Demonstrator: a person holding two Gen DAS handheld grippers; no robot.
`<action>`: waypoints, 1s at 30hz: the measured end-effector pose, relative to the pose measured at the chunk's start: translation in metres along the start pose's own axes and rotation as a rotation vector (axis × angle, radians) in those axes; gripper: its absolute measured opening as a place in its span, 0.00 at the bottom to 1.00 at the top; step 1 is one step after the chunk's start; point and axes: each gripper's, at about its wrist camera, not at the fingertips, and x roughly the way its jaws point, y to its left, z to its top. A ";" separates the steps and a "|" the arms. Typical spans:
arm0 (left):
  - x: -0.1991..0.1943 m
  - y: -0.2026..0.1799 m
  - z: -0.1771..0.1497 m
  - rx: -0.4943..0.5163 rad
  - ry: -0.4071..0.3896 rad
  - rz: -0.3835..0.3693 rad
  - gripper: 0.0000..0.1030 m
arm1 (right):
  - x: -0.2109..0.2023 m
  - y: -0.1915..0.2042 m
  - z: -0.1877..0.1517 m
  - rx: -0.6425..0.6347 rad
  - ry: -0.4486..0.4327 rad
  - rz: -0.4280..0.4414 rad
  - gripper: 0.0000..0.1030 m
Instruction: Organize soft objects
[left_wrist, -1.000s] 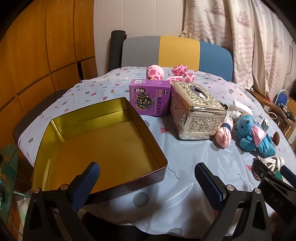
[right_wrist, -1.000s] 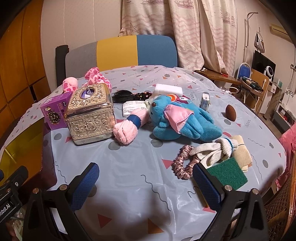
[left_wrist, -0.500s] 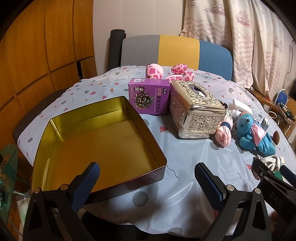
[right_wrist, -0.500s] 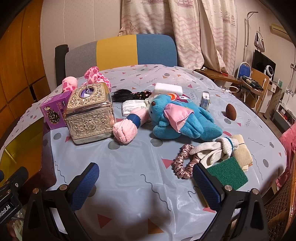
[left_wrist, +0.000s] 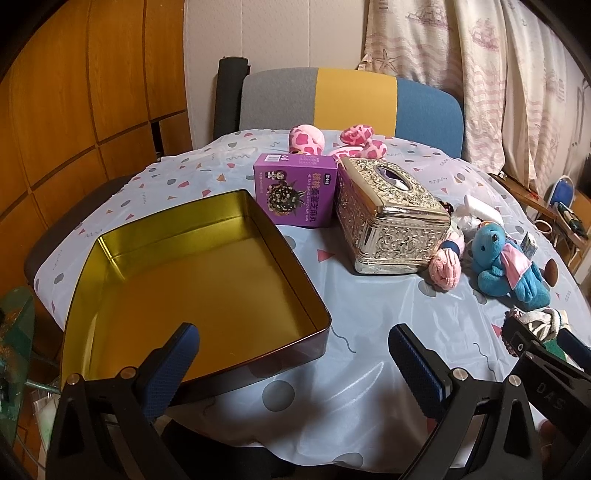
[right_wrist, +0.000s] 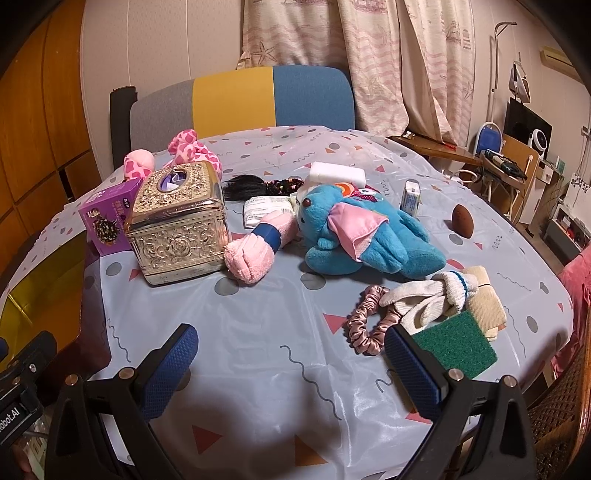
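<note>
The blue plush toy (right_wrist: 365, 236) lies in the middle of the table (right_wrist: 258, 332), touching the pink plush (right_wrist: 255, 251), while the gold tin (left_wrist: 192, 288) waits empty on the left, I think to receive them, and left gripper (left_wrist: 291, 354) and right gripper (right_wrist: 291, 354) both hover wide open, holding nothing

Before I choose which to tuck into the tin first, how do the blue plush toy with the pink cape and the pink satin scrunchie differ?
The blue plush toy with the pink cape is bulky and fuzzy; the pink satin scrunchie is a small, flat, glossy ring. The plush lies mid-table beside a rolled pink towel; the scrunchie lies nearer the open right gripper, touching a white glove. Both are soft, and neither is in the gold tin.
</note>
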 end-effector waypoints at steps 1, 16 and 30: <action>0.000 0.000 0.000 0.002 0.000 -0.001 1.00 | 0.000 0.000 0.000 0.002 -0.001 0.001 1.00; 0.010 -0.014 0.003 0.032 0.029 -0.226 1.00 | 0.013 -0.022 0.008 0.024 0.033 -0.001 1.00; 0.034 -0.095 0.043 0.250 0.137 -0.460 1.00 | -0.021 -0.151 0.051 0.151 0.004 -0.016 1.00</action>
